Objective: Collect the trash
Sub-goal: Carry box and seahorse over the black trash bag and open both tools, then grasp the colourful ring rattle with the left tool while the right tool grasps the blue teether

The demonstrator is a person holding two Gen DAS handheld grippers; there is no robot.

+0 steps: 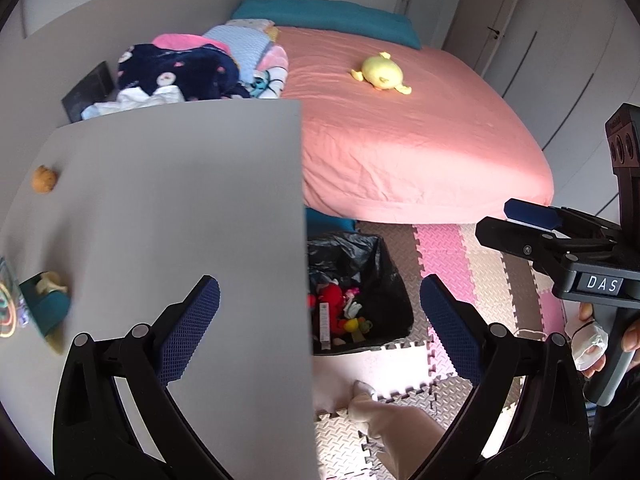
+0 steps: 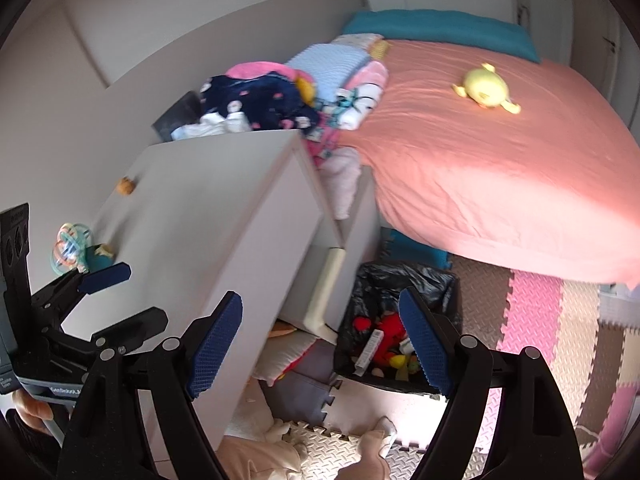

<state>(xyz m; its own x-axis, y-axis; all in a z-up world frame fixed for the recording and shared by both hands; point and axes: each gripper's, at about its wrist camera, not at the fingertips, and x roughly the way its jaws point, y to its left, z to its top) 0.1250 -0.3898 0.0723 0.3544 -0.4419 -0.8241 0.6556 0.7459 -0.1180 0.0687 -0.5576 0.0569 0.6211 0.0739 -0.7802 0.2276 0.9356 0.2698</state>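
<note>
A black-lined trash bin (image 1: 384,272) (image 2: 404,284) stands on the floor between the white dresser and the bed, with red, yellow and white scraps inside. On the dresser top (image 1: 168,200) (image 2: 192,208) lie an orange-brown crumpled lump (image 1: 44,179) (image 2: 126,186) and a banana peel on a teal block (image 1: 48,284) (image 2: 102,251). My left gripper (image 1: 320,320) is open and empty, above the dresser's right edge. My right gripper (image 2: 322,340) is open and empty, above the bin's left side. Each gripper shows in the other's view (image 1: 532,220) (image 2: 120,296).
A pink bed (image 1: 400,128) with a yellow plush (image 1: 382,72) fills the right. Piled blankets (image 1: 192,64) lie behind the dresser. A colourful ring toy (image 2: 70,246) sits on the dresser's left. Foam puzzle mats (image 2: 540,320) cover the floor. My legs are below.
</note>
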